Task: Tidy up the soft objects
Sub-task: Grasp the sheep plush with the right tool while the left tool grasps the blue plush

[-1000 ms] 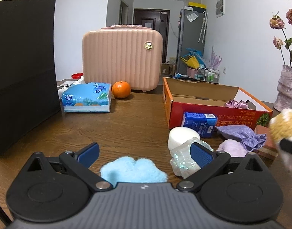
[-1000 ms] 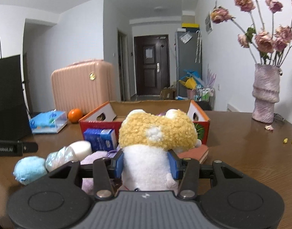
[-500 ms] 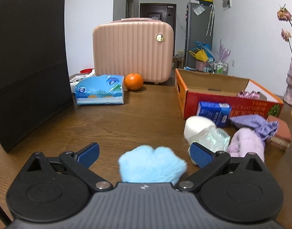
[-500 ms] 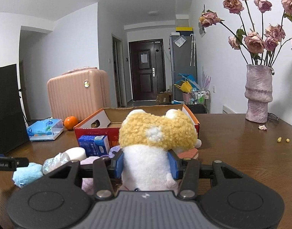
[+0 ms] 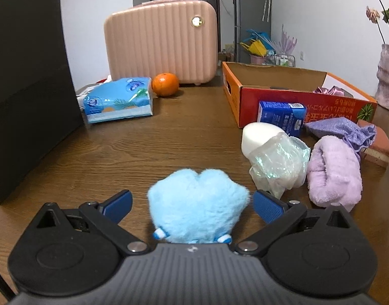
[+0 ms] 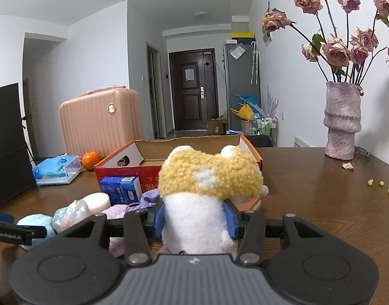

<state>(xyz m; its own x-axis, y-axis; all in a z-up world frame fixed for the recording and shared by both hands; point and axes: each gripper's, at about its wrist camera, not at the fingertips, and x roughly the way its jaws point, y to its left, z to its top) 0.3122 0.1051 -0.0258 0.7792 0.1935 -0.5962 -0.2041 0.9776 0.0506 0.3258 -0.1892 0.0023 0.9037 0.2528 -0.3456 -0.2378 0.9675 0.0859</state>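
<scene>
table (image 5: pixel 169 147): brown wood; everything below stands or lies on it
bag (image 5: pixel 24 76): black, upright at the left edge
suitcase (image 5: pixel 161 43): pink, ribbed, upright at the far side
box (image 5: pixel 291 101): orange-red cardboard, open top, a purple bow (image 5: pixel 328 92) inside near its right end
vase (image 6: pixel 342 122): mauve, with dried roses, far right, well apart from the box
tissue pack (image 5: pixel 118 100): blue, near the bag, with an orange (image 5: pixel 165 84) just beside it
right gripper (image 6: pixel 194 219): blue pads clamped on the white body of the yellow plush (image 6: pixel 207 185), held in front of the box
left gripper (image 5: pixel 192 204): jaws apart, one on each side of the blue plush (image 5: pixel 197 203), which lies on the table; whether the right pad touches the fluff I cannot tell
purple towel (image 5: pixel 334 172): rolled, right of the blue plush, touching a wrapped white lump (image 5: pixel 275 157)
carton (image 5: pixel 281 117): blue, against the box's front wall
</scene>
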